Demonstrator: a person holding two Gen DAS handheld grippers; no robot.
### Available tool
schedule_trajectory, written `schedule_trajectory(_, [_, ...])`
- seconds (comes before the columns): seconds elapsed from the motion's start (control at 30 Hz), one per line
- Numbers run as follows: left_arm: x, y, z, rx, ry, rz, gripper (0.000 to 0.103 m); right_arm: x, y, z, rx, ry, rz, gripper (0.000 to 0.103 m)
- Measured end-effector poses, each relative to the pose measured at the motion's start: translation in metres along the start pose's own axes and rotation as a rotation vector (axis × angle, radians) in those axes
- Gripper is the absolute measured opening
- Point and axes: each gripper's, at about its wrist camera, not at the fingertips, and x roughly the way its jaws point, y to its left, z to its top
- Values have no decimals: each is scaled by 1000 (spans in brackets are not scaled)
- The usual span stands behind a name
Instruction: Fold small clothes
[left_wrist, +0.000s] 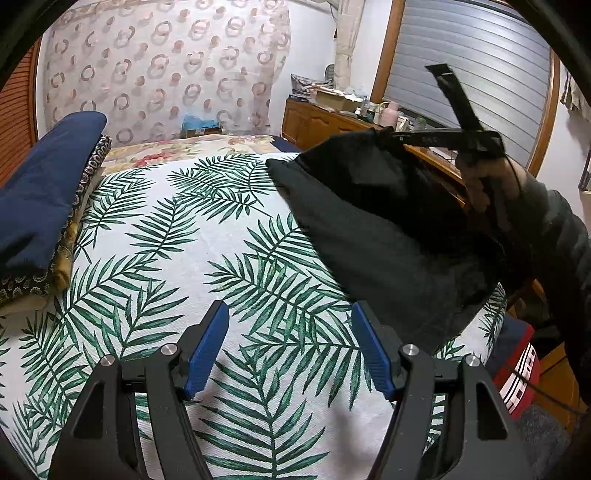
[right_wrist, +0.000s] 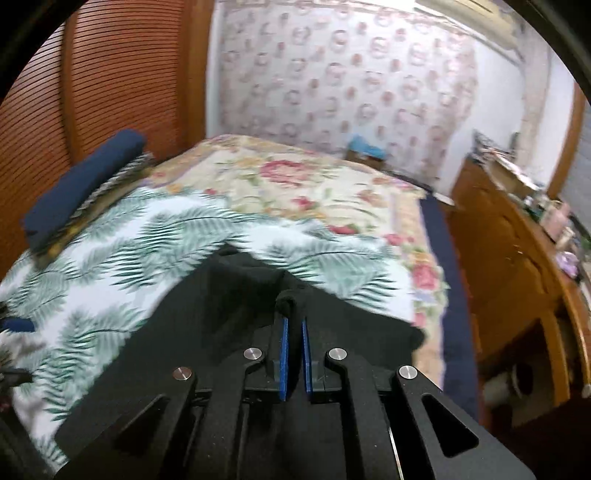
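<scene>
The black garment (left_wrist: 376, 236) hangs over the right edge of the leaf-print bed cover (left_wrist: 221, 258), pinched at one bunched bit by the right gripper (right_wrist: 293, 314). The left gripper (left_wrist: 290, 347) waits spread and empty (near the front edge). So small a pinch may slip, dropping the cloth.

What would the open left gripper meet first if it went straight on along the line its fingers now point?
Probably the palm-leaf sheet on the bed: the left gripper tilts downward over bare fabric. The black garment lies right of that line.
</scene>
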Motion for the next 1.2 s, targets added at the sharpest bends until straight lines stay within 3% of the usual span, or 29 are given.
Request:
schedule_trajectory(0.27, [2,-2,-1,1,9,2,70,50,-33,6,97,35,-200,6])
schedule_trajectory(0.5, [1,-5,-3,12,15,0,70,87,-40,9,133,125,-227,6])
schedule_trajectory(0.63, [2,-8,-2,14,14,-7,70,86,-47,23,132,145,-221,30])
schedule_trajectory(0.73, [3,-10,-2,21,16,-10,70,54,-59,17,145,110,-190,53])
schedule_trajectory(1.2, [10,-27,1,53,29,-30,70,-51,-19,-68,129,18,-17,54])
